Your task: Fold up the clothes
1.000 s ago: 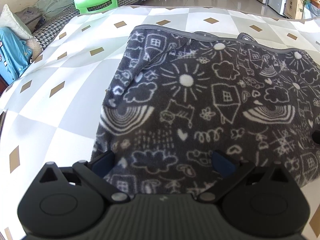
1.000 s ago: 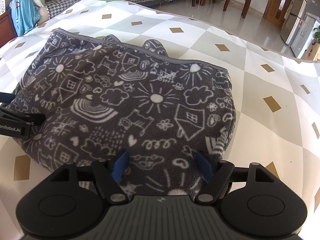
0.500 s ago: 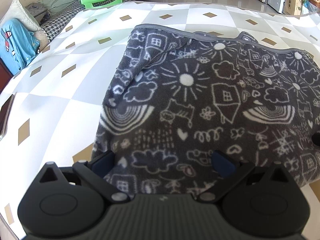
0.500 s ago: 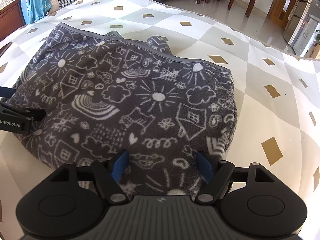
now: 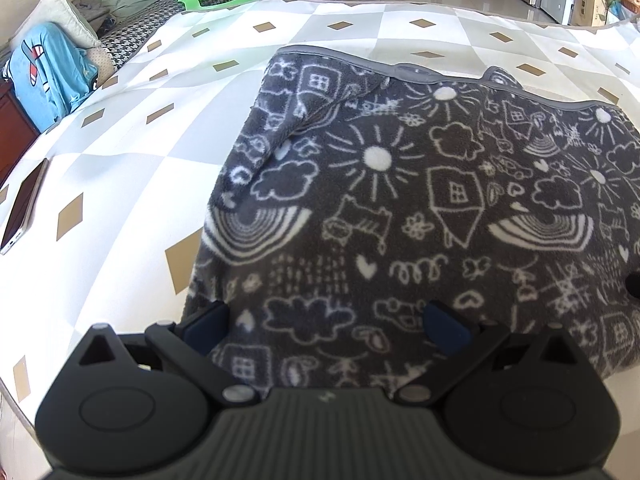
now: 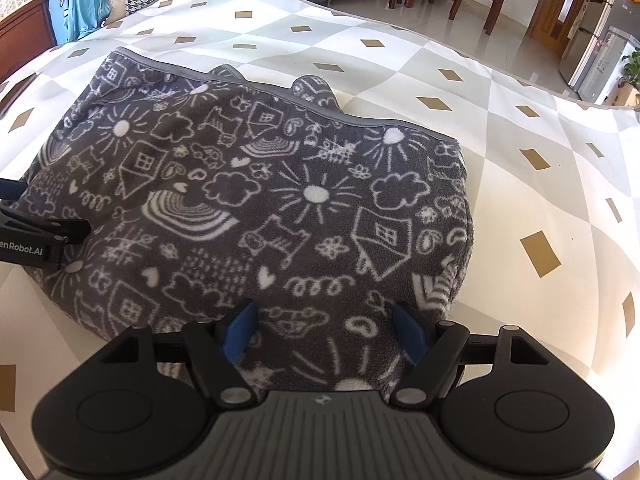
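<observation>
1. Left wrist view: my left tongs (image 5: 326, 320) have slid toward 9 o'clock along the fleece garment (image 5: 400, 200), jaws wide, empty; a phone (image 5: 22, 208) now shows.
2. Right tongs (image 6: 324, 330) hang wide, gripping nothing, unmoved.
3. Garment lies folded on the checked mat (image 6: 520, 140); I judge the near-edge grab comes next.

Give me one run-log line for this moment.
garment: folded, flat | left gripper: open over near edge | right gripper: open over near edge
</observation>
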Motion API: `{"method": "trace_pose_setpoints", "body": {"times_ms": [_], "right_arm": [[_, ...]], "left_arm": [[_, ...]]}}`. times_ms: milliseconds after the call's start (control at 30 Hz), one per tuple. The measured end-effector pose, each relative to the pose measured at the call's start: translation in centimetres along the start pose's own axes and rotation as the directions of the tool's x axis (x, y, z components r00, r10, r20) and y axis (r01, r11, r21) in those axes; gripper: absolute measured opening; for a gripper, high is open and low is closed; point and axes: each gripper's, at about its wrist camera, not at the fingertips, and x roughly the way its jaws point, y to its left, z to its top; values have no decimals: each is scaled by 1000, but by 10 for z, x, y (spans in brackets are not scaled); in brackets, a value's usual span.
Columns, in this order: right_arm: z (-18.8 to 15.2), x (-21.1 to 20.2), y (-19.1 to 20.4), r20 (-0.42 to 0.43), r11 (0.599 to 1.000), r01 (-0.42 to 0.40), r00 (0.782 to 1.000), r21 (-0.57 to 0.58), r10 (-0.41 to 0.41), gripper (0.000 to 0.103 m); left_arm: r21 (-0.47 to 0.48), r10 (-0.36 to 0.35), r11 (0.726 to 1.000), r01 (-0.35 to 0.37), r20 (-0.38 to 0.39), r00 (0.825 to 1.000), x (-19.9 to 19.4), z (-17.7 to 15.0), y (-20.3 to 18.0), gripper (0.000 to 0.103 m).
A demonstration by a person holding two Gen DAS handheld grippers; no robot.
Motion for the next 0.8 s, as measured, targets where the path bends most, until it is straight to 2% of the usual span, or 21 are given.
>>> {"method": "trace_pose_setpoints", "body": {"times_ms": [800], "right_arm": [[4, 8, 10, 10, 999, 51, 999, -14, -51, 76]], "left_arm": [[-30, 18, 999, -18, -9, 1000, -13, -24, 1, 103]]}}
